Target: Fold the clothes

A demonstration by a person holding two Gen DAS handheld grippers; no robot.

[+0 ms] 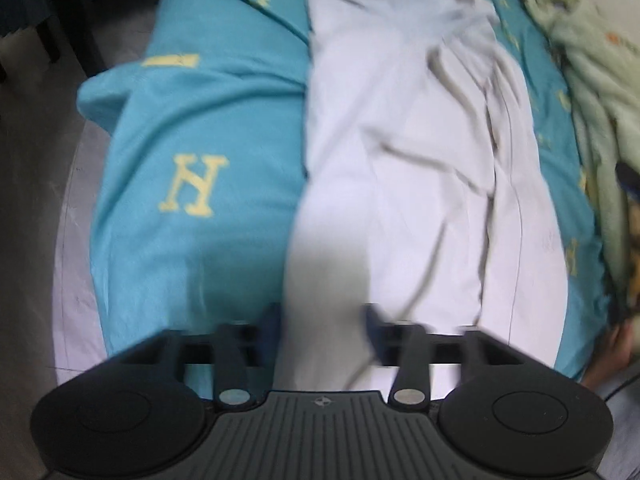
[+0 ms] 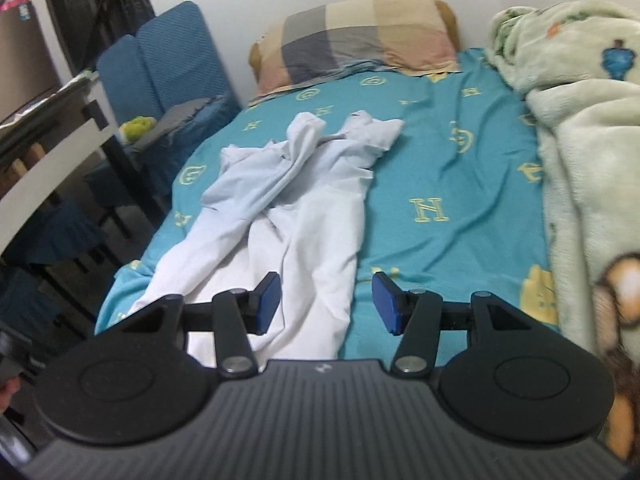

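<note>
A white long-sleeved garment (image 2: 304, 216) lies crumpled on the teal bed sheet (image 2: 460, 184), its sleeves bunched toward the pillow. In the left wrist view the garment (image 1: 400, 152) fills the middle, blurred. My left gripper (image 1: 322, 322) is open, low over the garment's near edge, with nothing between its fingers. My right gripper (image 2: 326, 300) is open and empty, held above the garment's near hem, its blue pads (image 2: 267, 300) wide apart.
A pale green fleece blanket (image 2: 592, 140) is heaped along the bed's right side. A checked pillow (image 2: 356, 36) lies at the head. A blue chair (image 2: 168, 64) and a white desk edge (image 2: 52, 152) stand left of the bed.
</note>
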